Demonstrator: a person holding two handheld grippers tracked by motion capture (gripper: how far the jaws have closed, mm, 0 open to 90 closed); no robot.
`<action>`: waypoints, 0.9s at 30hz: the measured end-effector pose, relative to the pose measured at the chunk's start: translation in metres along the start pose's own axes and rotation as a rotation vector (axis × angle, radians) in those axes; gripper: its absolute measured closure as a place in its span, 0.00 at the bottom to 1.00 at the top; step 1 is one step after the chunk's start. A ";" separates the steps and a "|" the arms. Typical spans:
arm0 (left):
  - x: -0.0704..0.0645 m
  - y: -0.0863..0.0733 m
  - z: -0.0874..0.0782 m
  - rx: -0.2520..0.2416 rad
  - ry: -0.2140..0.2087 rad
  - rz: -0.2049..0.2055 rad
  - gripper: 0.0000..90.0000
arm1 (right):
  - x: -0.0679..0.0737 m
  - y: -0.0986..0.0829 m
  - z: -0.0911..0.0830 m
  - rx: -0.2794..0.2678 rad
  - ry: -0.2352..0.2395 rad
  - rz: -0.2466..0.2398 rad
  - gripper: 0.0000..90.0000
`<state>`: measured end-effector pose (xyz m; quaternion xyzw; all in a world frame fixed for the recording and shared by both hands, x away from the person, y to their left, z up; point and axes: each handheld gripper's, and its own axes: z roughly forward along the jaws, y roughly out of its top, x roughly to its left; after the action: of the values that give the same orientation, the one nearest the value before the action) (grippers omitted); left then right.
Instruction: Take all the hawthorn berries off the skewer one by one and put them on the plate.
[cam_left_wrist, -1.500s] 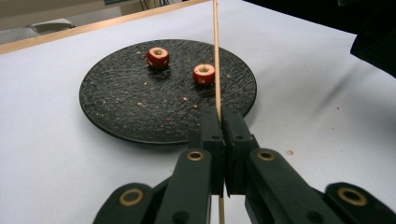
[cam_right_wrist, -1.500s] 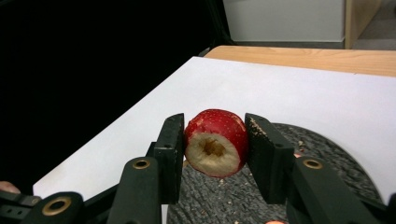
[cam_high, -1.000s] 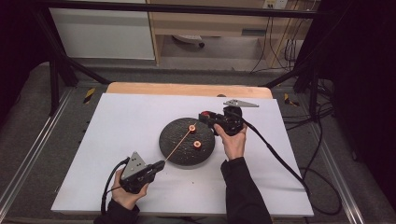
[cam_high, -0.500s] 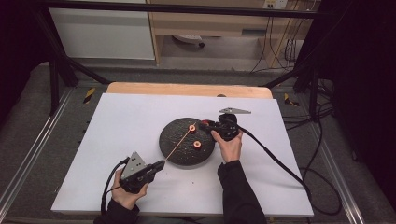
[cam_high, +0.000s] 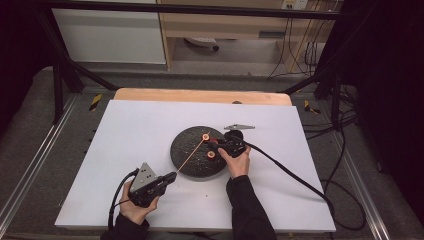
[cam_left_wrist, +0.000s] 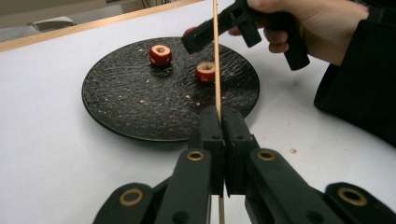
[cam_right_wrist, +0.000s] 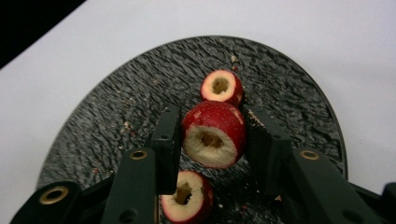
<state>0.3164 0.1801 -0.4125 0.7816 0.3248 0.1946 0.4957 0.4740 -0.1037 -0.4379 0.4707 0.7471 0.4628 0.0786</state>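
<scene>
Carefully, with my right gripper (cam_right_wrist: 212, 140) clamping the cored fruit piece (cam_right_wrist: 215, 134) and my left gripper (cam_left_wrist: 223, 126) pinching the skewer (cam_left_wrist: 215, 56), I'd align hole with tip.

Three cored red fruit pieces (cam_right_wrist: 214, 134), one black plate (cam_right_wrist: 289, 88), one wooden skewer (cam_left_wrist: 216, 60).

Right gripper (cam_high: 218, 145) over dark plate (cam_high: 187, 160); left gripper (cam_high: 170, 176) holds skewer (cam_high: 191, 152).

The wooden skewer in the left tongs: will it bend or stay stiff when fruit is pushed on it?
The skewer looks thin and long, so it probably flexes sideways. The left tongs grip only one end, so the free tip may wobble.
</scene>
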 end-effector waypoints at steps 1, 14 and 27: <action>0.000 0.000 0.000 0.000 0.000 0.001 0.98 | -0.001 -0.001 0.002 0.003 -0.005 -0.001 0.66; 0.000 0.000 0.000 0.002 0.000 -0.001 0.98 | -0.001 -0.004 0.005 0.017 -0.027 -0.024 0.63; 0.001 0.000 0.000 0.003 0.003 -0.004 0.98 | 0.012 0.004 -0.037 -0.019 0.016 -0.108 0.41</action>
<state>0.3174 0.1809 -0.4126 0.7813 0.3274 0.1945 0.4945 0.4496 -0.1168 -0.4099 0.4252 0.7676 0.4686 0.1019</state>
